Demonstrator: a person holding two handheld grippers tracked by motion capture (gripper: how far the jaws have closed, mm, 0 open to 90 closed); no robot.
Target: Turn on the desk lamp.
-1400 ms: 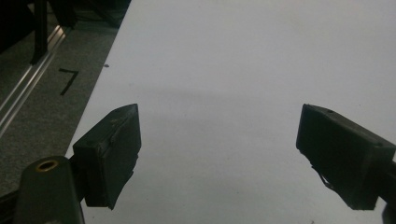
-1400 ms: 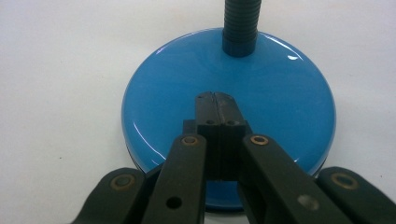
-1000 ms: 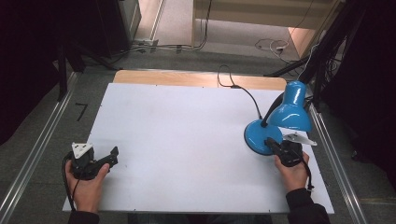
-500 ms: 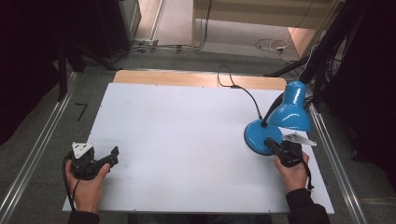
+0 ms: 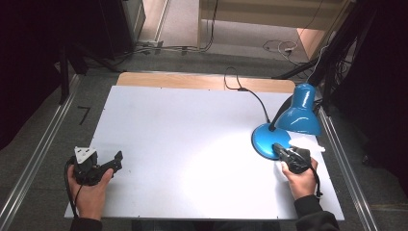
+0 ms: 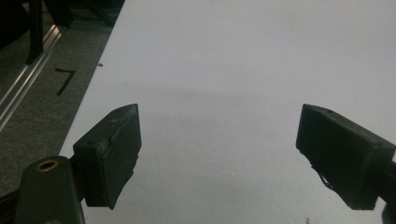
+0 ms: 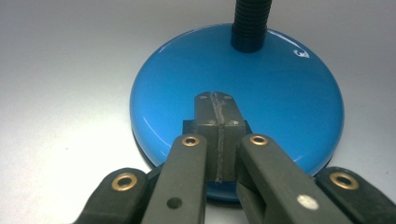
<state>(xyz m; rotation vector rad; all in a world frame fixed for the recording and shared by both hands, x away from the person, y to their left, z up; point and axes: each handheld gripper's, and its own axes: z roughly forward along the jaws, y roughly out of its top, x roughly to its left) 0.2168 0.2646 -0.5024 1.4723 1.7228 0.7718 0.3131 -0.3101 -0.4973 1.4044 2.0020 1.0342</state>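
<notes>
Upright blue desk lamp (image 5: 288, 127), table's right

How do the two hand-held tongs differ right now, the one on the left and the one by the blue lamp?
The left tongs stand wide open with bare white table between their jaws; the right tongs are shut, jaws pressed together. The left tongs sit near the table's left edge, far from anything; the right tongs rest over the blue lamp's round base, under its lit shade. Both are black, each held in one hand.
</notes>
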